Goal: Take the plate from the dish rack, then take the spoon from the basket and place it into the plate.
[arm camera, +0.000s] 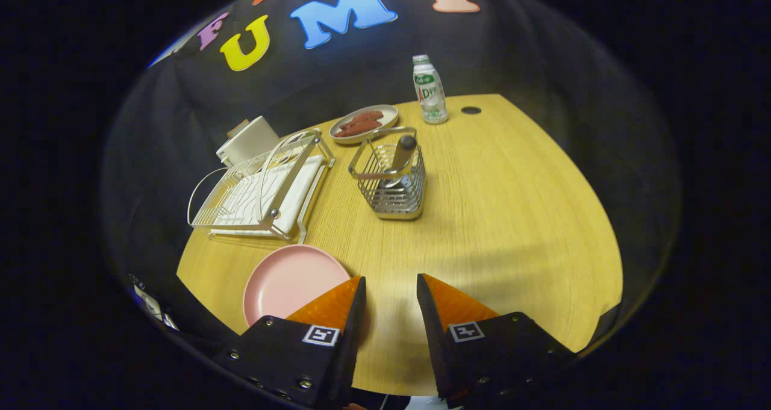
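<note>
1. Gripper (390, 289): fingers parted, holding nothing.
2. Pink plate (289, 280) lies flat on the table (512, 217), beside the left finger, out of the dish rack (262, 187).
3. Spoon (400, 157) stands handle-up in the wire basket (391, 187), straight ahead beyond the fingers; approach from above.

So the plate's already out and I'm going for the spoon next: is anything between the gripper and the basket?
Nothing visible. The open gripper holds nothing, and bare table runs ahead to the wire basket, where the spoon stands. The pink plate lies beside the fingers, off that line.
</note>
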The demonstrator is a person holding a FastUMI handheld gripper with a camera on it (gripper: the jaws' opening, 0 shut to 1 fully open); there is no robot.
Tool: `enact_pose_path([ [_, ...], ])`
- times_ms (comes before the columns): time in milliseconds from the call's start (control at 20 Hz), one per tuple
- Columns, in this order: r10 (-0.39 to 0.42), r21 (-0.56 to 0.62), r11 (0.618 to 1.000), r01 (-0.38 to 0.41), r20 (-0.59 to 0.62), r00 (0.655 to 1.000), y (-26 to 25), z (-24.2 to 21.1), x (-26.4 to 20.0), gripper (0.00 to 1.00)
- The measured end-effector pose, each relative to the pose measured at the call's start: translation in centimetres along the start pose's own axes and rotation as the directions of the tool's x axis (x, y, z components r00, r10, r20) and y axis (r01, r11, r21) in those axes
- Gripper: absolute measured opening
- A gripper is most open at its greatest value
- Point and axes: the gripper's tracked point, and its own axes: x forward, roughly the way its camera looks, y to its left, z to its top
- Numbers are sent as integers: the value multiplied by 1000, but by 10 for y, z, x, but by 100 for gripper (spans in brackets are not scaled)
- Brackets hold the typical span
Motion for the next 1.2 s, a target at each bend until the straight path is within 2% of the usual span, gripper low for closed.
enact_pose_path([
  [150,-31,-47,998,41,184,982,-5,40,-17,52],
  [350,-35,-135,986,93,384,923,-6,76,-35,52],
  [450,-26,-178,977,117,445,895,-4,87,-35,52],
  [850,-24,-161,979,125,518,855,-6,101,-1,52],
  [1200,-23,-130,986,108,531,847,-7,115,26,52],
])
